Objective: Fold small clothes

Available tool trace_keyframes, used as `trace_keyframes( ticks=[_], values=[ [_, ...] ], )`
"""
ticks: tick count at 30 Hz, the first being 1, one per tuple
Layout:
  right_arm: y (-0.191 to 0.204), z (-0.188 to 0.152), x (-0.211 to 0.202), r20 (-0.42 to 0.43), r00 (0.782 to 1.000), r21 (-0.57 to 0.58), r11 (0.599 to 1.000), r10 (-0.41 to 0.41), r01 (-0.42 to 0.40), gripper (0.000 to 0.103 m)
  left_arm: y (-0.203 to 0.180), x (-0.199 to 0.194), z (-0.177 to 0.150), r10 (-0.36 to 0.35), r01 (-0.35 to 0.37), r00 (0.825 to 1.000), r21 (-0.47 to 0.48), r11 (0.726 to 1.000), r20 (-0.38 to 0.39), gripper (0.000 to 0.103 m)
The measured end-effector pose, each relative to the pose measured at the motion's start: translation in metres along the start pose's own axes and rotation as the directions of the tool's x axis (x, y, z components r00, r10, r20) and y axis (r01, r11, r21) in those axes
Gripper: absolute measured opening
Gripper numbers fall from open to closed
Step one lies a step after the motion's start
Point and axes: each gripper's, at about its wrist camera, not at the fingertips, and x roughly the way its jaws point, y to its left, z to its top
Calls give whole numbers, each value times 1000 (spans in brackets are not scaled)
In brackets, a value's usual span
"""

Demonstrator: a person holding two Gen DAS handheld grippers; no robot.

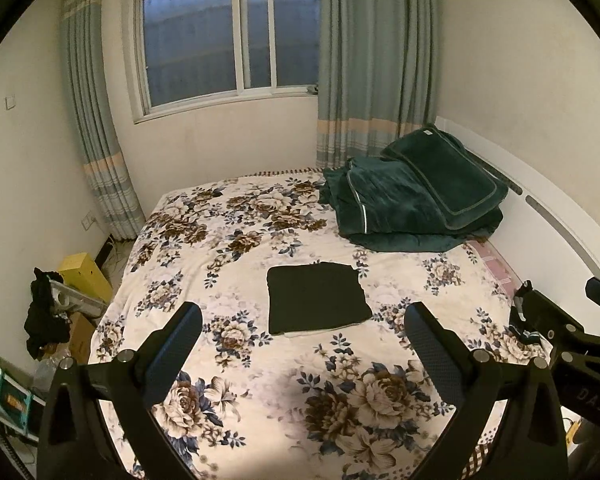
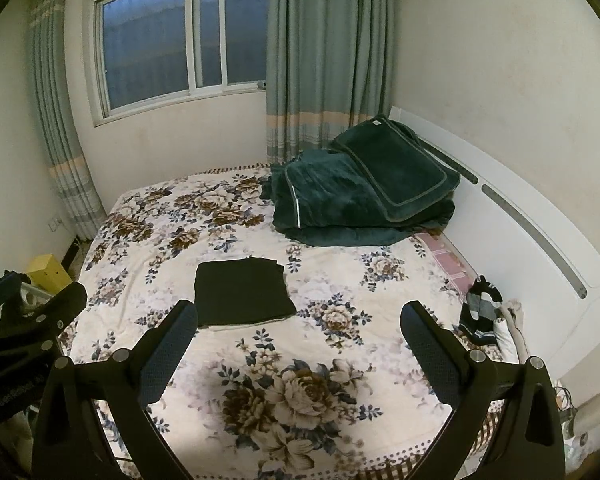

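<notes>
Home bedroom: a bed [image 1: 260, 380] is covered by a floral sheet, dark green bedding [image 1: 416, 196] is piled against the white headboard [image 2: 512, 216], and a curtained window [image 1: 220, 36] is set behind.

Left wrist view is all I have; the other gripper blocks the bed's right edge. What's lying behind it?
Observer: A crumpled heap of dark clothes lies on the floral bedspread, beside the white headboard.
Operator: Is the right gripper holding anything?
Observer: No, the right gripper is open and empty above the bedspread.
Operator: Where's the folded black garment from there?
Observer: The folded black garment lies ahead, left of centre, just past the gripper's left finger.
</notes>
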Motion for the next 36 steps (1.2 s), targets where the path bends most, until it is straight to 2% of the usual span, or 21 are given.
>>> trace_keyframes(
  ticks=[30, 36],
  values=[
    [0, -17, -8, 3, 1000, 22, 1000, -17, 17, 103, 6, -3, 5, 11, -11, 1000, -4, 1000, 7, 103],
    [9, -8, -7, 0, 1000, 15, 1000, -10, 10, 103, 5, -7, 8, 28, -27, 1000, -11, 1000, 15, 103]
  ],
)
